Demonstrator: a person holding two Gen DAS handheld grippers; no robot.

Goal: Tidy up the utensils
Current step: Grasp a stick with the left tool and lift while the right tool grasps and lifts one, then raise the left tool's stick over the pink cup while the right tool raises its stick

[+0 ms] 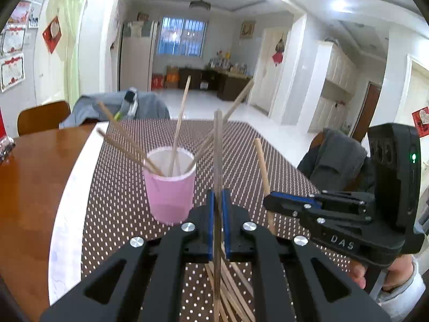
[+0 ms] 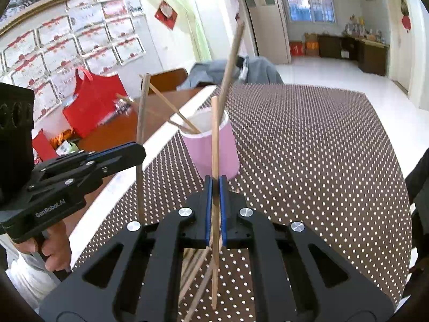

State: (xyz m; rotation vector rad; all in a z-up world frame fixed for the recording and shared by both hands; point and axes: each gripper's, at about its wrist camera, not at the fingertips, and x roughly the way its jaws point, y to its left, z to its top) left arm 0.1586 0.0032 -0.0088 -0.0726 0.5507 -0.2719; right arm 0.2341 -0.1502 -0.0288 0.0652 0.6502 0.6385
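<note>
My left gripper (image 1: pixel 217 196) is clamped on one upright chopstick (image 1: pixel 217 145), just beside the pink cup (image 1: pixel 170 185); my right gripper (image 2: pixel 215 185) pinches another chopstick (image 2: pixel 214 134), near the cup; loose chopsticks (image 1: pixel 228 289) lie below, their count perhaps several.

Both grippers (image 1: pixel 217 196) (image 2: pixel 215 185) clamped, raised.

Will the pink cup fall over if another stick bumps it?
Maybe. The pink cup looks light and stands tall, and the chopsticks inside lean far over its rim, so a sideways bump could tip it. The dotted mat may stop it sliding.
</note>
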